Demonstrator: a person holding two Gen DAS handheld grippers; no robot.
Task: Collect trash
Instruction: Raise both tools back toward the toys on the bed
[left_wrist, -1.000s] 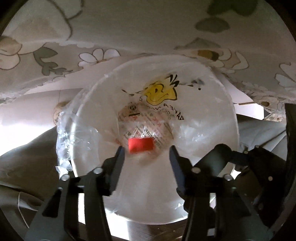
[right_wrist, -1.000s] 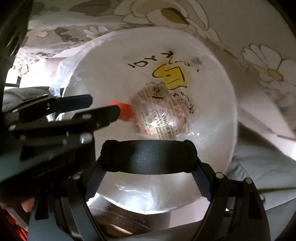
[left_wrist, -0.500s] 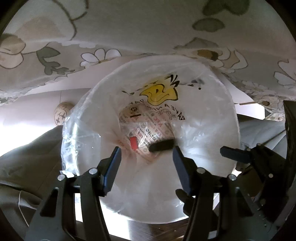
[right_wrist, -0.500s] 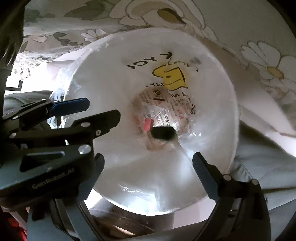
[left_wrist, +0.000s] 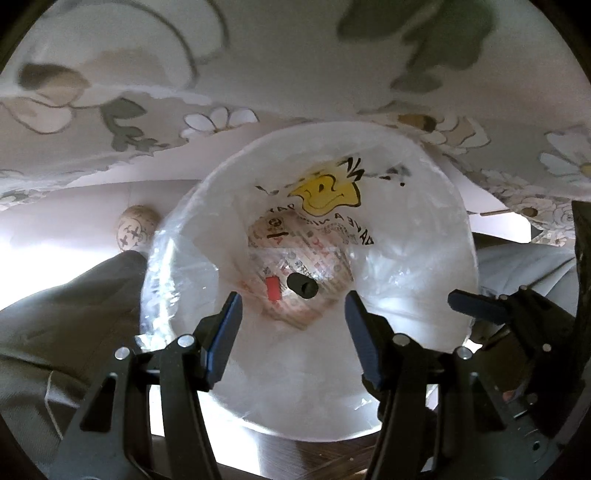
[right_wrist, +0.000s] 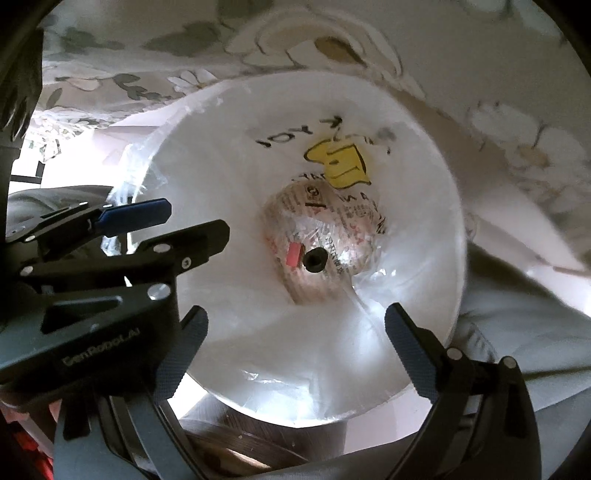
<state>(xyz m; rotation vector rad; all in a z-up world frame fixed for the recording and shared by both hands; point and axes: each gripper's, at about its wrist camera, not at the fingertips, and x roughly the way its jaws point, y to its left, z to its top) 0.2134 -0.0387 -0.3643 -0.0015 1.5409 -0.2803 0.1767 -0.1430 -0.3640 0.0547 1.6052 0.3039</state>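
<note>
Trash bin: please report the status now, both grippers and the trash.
Left gripper open, empty; right gripper open, empty. Red piece and black roll lie at the bottom of the trash bin. Nothing in the way.

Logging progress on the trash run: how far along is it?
Done: a red piece and a black piece lie at the bottom of the bin. In hand: nothing; left gripper and right gripper are open and empty. Left: no other trash shows.
</note>
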